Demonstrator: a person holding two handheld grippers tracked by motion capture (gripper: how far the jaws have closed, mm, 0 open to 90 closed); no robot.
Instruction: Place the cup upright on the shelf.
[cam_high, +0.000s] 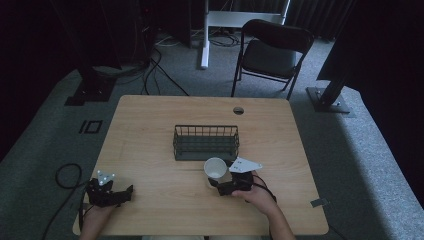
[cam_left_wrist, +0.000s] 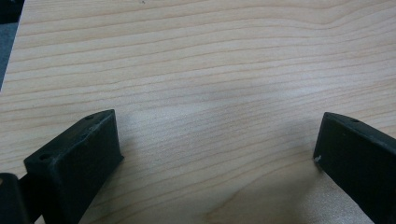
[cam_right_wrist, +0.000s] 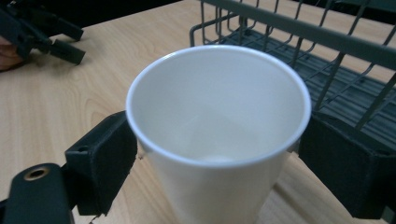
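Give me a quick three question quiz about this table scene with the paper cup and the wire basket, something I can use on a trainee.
1. True or false: the white paper cup sits between the jaws of the right tool.
2. Where is the wire basket relative to the cup? A) beyond it, toward the far edge of the table B) under it C) by the left tool
3. Fill in: the left tool has its jaws ____ over bare wood.

Key
1. True; both jaws press the cup's sides in the right gripper view.
2. A.
3. Open; nothing lies between them, and the wooden table shows in the gap.
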